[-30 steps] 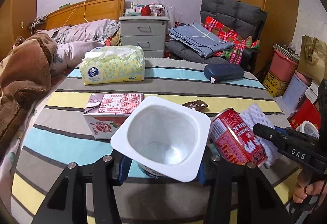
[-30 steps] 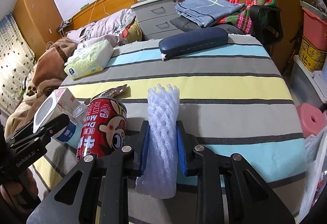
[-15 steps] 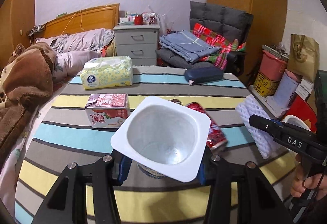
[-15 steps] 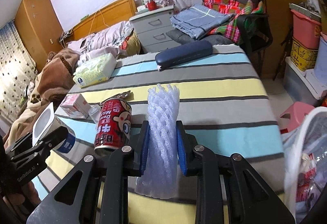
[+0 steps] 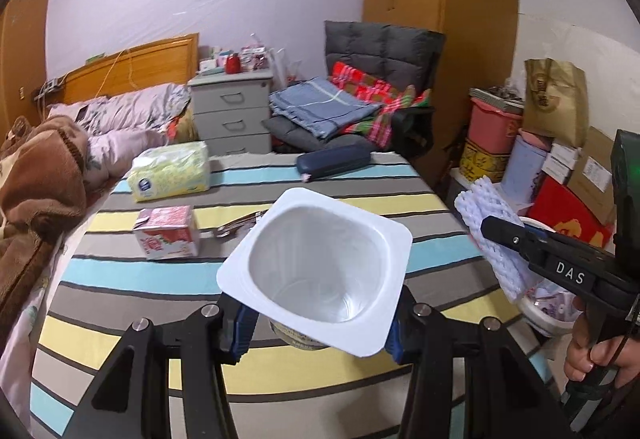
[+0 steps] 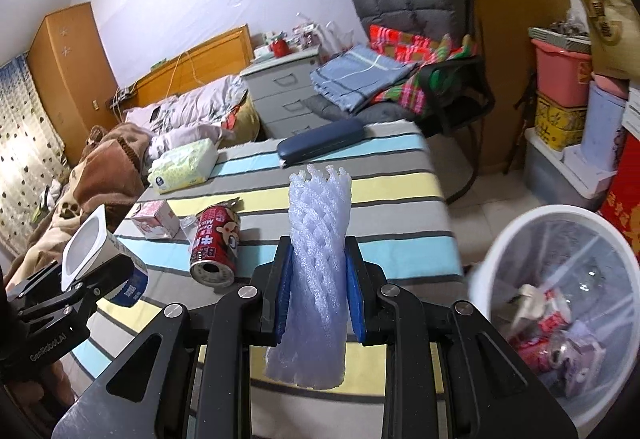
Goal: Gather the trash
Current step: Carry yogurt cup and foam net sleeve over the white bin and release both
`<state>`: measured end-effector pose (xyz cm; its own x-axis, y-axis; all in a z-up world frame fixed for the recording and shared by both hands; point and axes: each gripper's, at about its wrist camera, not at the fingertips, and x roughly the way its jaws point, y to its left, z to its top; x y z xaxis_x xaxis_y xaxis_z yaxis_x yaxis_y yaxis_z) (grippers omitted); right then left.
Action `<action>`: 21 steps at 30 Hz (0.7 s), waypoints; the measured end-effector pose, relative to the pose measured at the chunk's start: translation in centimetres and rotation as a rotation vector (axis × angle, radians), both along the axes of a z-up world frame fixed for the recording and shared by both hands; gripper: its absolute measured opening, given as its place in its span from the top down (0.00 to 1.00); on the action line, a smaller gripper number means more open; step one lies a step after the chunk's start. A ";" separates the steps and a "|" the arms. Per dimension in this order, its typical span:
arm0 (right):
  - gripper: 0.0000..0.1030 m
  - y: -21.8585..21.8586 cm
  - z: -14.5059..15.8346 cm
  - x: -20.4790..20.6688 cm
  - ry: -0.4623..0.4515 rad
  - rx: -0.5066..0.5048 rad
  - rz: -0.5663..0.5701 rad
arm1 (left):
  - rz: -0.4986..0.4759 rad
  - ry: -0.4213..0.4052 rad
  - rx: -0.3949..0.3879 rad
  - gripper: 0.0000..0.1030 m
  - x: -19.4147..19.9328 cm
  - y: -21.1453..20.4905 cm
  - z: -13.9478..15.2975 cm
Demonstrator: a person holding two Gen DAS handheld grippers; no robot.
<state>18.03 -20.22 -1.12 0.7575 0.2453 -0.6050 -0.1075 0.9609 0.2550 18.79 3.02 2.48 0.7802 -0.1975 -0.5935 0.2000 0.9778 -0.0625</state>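
Foam netting [image 6: 318, 271] stands upright between the blue pads of my right tongs [image 6: 319, 291], pinched at its middle. My left tongs [image 5: 318, 323] are clamped on the white yogurt cup [image 5: 320, 275], mouth toward the lens, filling the lower centre of the left view.

Against the frames a second ago, both tongs have pulled back and up from the striped table [image 5: 132, 275]: the table sat right under me then, and now its whole top shows, with the wall sticker and wardrobe in the upper part of each view. The red can [image 6: 216, 245] stood upright just beside the netting; now it lies on its side at centre left of the right view, open end toward me, apart from my tongs. The white trash bin [image 6: 560, 295], not in sight a second ago, fills the lower right of the right view, wrappers and cans inside; in the left view the netting hangs over its rim at right.

The pink carton [image 5: 168, 233], the tissue pack [image 5: 170, 171] and the dark blue case [image 5: 334, 162] lie on the table as before.
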 end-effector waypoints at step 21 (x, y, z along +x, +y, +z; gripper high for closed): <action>0.75 -9.9 0.8 -6.1 -0.034 -0.024 -0.212 | -0.268 -0.026 0.005 0.51 -3.5 -14.4 1.9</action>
